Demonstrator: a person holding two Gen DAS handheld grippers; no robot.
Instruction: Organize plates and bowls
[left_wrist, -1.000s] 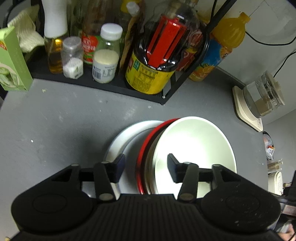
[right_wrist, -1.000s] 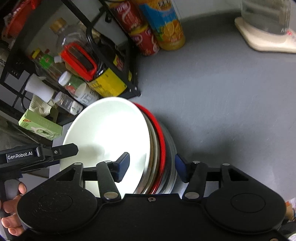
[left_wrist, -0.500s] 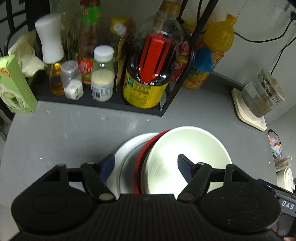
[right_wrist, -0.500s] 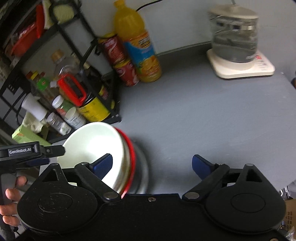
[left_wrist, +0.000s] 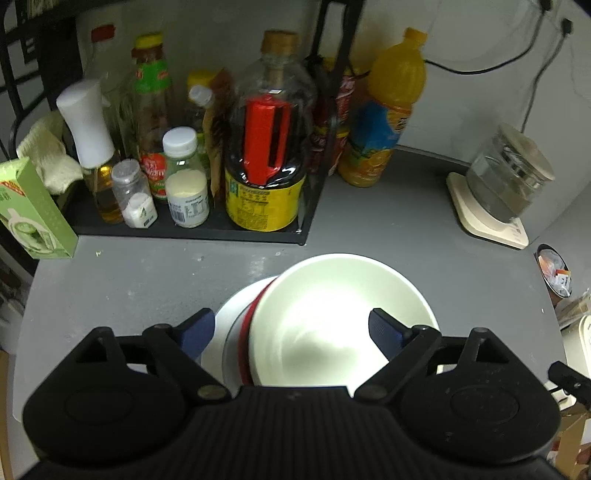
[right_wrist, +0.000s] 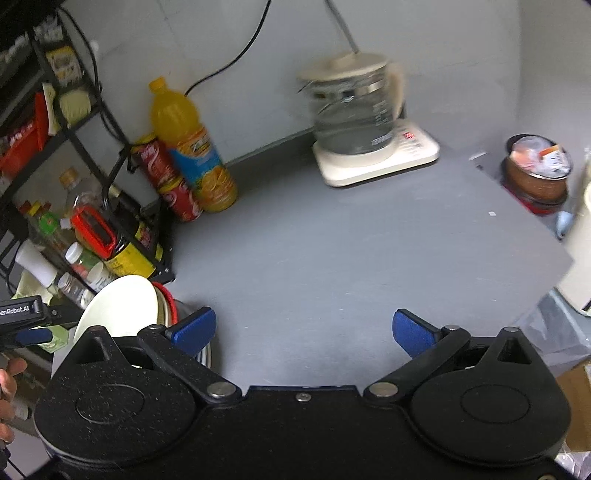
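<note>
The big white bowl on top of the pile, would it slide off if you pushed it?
Probably. The glossy white bowl sits off-centre on a red-rimmed dish and a white plate, so a push could slide or tip it. It looks hard and breakable.

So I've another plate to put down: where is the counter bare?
Bare grey counter lies between the bowl stack, the orange juice bottle and the kettle base. The rack with its bottles is crowded.

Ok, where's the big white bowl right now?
The large white bowl sits on top of the stack, over a red-rimmed dish and a white plate, on the grey table just in front of the black condiment rack.
</note>
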